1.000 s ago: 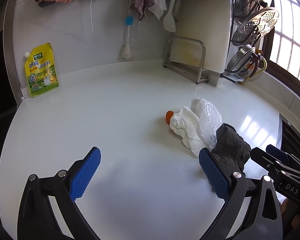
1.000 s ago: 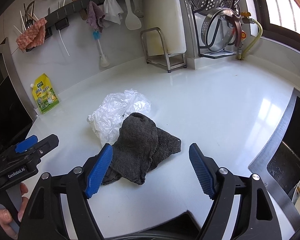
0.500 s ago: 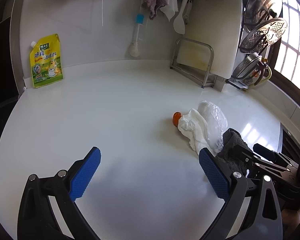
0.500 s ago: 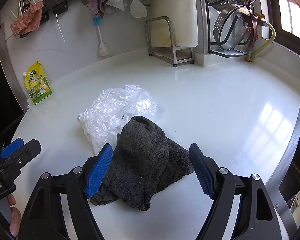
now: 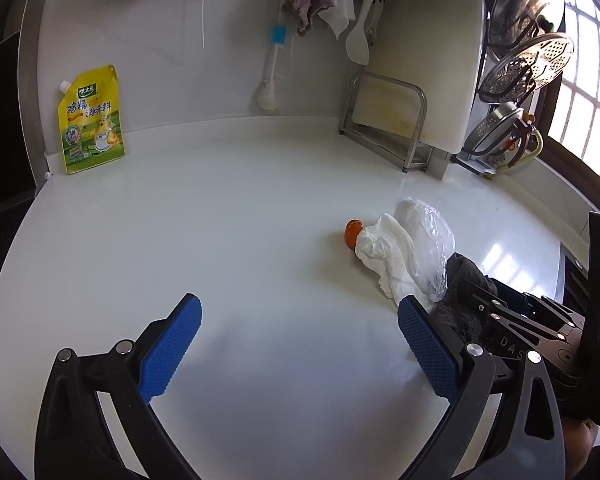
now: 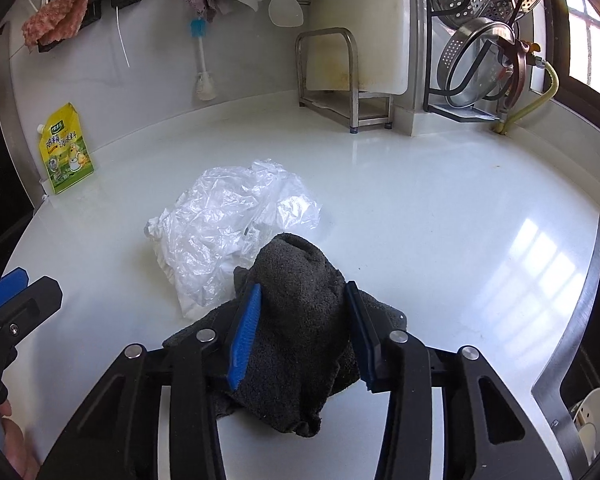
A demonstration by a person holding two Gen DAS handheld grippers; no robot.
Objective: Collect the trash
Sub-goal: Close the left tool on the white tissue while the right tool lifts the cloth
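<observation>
A dark grey cloth (image 6: 300, 328) lies on the white counter, bunched up between my right gripper's (image 6: 304, 334) blue pads, which are shut on it. It also shows in the left wrist view (image 5: 462, 280). Behind it lie a crumpled clear plastic bag (image 6: 228, 228) and white tissue (image 5: 384, 252), with a small orange piece (image 5: 353, 233) at their left end. My left gripper (image 5: 300, 344) is open and empty, low over bare counter left of the pile.
A yellow seasoning pouch (image 5: 90, 120) leans on the back wall at left. A cutting board in a metal stand (image 5: 396, 120) and a rack of steamer pans (image 6: 484, 48) are at back right. A sink (image 6: 596, 392) lies at right.
My right gripper moved forward and closed its pads on the dark cloth, bunching it up. My left gripper stayed open and shifted slightly.
</observation>
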